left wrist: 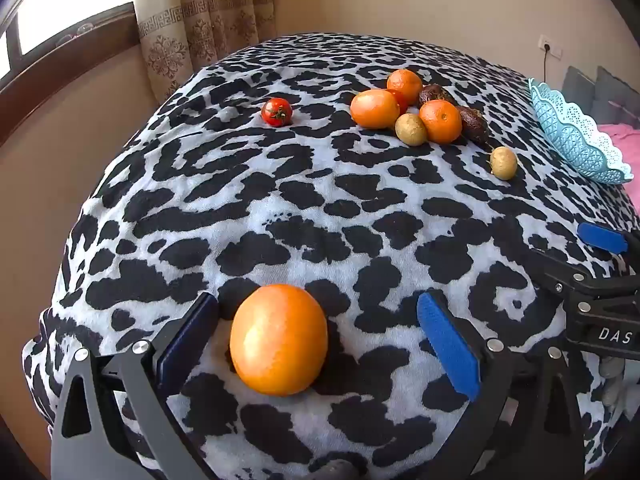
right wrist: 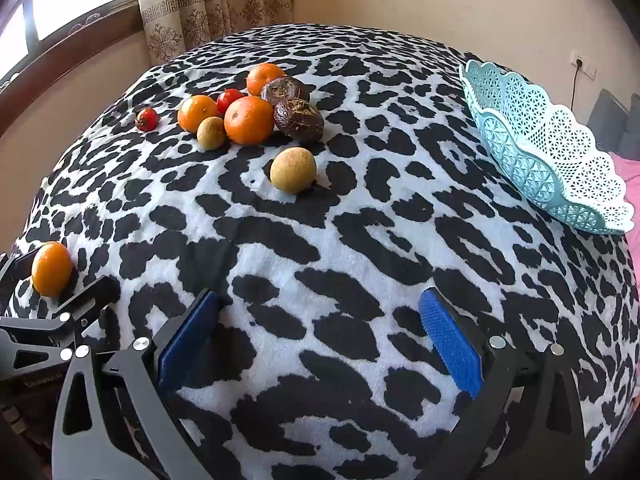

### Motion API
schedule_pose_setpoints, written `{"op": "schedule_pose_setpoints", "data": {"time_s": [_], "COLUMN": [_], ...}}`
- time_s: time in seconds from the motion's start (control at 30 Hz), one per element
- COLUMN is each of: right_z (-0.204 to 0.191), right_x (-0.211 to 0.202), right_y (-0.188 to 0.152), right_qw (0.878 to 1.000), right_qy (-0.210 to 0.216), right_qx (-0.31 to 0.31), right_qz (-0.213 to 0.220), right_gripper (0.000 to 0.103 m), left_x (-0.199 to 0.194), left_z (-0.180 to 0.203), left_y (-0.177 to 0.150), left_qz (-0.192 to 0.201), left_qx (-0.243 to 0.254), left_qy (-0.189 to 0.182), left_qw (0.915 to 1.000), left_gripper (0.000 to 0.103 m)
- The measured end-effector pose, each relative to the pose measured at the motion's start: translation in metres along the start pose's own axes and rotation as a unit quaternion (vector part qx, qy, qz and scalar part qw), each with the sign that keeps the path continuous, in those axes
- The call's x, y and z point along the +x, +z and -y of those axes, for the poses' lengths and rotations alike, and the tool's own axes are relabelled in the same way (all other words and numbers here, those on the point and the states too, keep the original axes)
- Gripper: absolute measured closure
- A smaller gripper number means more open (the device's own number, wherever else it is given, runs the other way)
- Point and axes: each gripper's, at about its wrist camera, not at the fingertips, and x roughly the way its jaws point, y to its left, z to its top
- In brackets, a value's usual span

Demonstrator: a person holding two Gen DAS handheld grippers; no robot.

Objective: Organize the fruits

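A big orange lies on the black-and-white spotted cloth between the fingers of my left gripper, which is open, with neither blue pad touching it. The same orange shows at the far left of the right wrist view. My right gripper is open over bare cloth with nothing between its fingers. Farther back sits a cluster of oranges, two dark wrinkled fruits, small tan fruits and tomatoes. A light blue lace-edged basket rests, tilted, at the right edge.
The cloth covers a rounded surface that falls away on every side. A curtain and a window are behind on the left. A wall socket and pink fabric are on the right, past the basket.
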Motion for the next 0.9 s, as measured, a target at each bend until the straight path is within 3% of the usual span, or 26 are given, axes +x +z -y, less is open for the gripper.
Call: {"op": "schedule_pose_setpoints", "data": {"time_s": [0.9], "right_z": [-0.0009], "right_x": [0.0002], "right_y": [0.0019], "right_qw": [1.0], "right_qy": [0.001], "right_qx": [0.001], "right_qz": [0.0], "right_gripper": [0.002], "left_x": [-0.0005], "left_z": [0.0002], "left_y": [-0.0001], "left_qz": [0.005], "left_qx": [0.002], "left_qy": [0.003], "left_qw": [1.0], "left_gripper": [0.005]}}
